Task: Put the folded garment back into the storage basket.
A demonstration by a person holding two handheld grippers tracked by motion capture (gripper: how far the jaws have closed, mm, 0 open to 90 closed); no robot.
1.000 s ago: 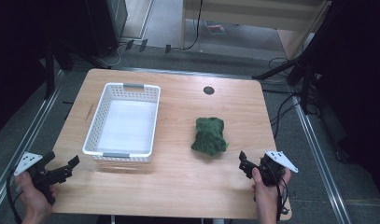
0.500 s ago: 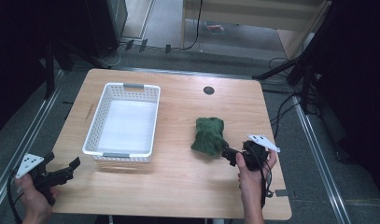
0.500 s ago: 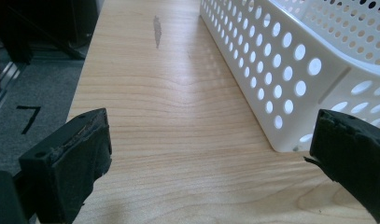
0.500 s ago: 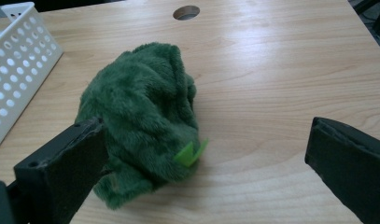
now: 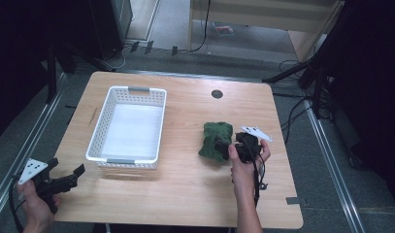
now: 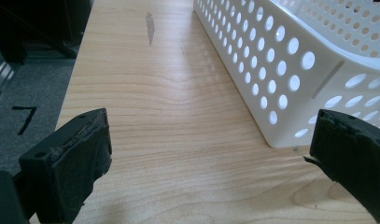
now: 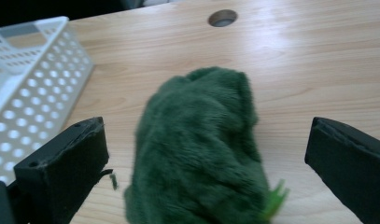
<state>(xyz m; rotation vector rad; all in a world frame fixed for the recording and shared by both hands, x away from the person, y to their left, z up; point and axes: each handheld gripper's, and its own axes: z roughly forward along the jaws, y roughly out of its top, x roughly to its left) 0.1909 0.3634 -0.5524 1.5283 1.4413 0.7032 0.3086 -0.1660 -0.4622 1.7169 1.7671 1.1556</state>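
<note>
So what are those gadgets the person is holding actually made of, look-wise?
Each hand holds a black gripper: the left gripper and right gripper have two blocky black jaws, with scuffed pads. A pale three-cornered plate sits on top of each, and a dark cable trails back. Forearms are bare, no sleeves.

Basket (image 5: 128,127) stands left of centre on the surface (image 5: 185,194). Plush toy (image 5: 215,140) lies to its right, apart. Cable hole (image 5: 217,93) sits behind the toy.
</note>
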